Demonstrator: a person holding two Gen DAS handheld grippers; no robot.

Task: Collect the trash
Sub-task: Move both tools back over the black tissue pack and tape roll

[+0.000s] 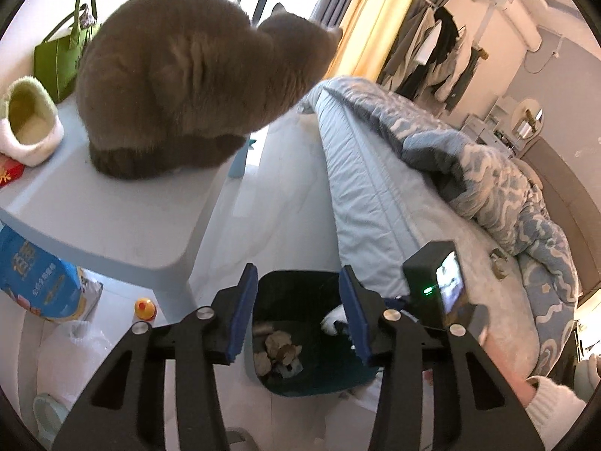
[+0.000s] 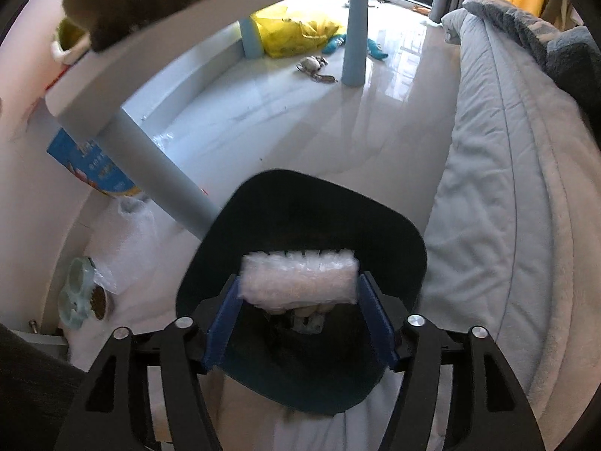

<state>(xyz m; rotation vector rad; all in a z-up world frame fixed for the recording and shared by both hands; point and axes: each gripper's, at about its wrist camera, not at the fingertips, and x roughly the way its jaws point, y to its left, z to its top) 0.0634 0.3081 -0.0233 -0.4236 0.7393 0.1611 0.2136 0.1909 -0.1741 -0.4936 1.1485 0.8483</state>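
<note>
The right gripper (image 2: 298, 300) hangs directly over the dark trash bin (image 2: 398, 233), its blue pads spread wide with a roll of bubble wrap (image 2: 298, 280) spanning the gap between them; whether the pads press it or it merely sits there cannot be told. Crumpled scraps (image 1: 280, 349) already lie at the bottom of the bin. The left gripper (image 1: 296, 314) hovers above the same bin from the other side, jaws wide apart and holding nothing, with the right gripper's camera block just to its right. Hard against the bin's left rim stands a leg of the pale blue table (image 1: 112, 221), and the bed (image 2: 499, 195) with its light blue sheet presses close on the right, so the bin sits in a narrow gap between the two. On the floor to the left lie a clear plastic bag (image 2: 120, 240), a blue printed bag (image 1: 33, 274), a small yellow toy (image 1: 145, 308) and a pet bowl (image 2: 80, 293). A large grey cat (image 1: 176, 90) sits on the tabletop, beside a green handbag (image 1: 62, 52) and a fuzzy slipper (image 1: 30, 124). Farther under the table lies a yellow plastic bag (image 2: 296, 34).
</note>
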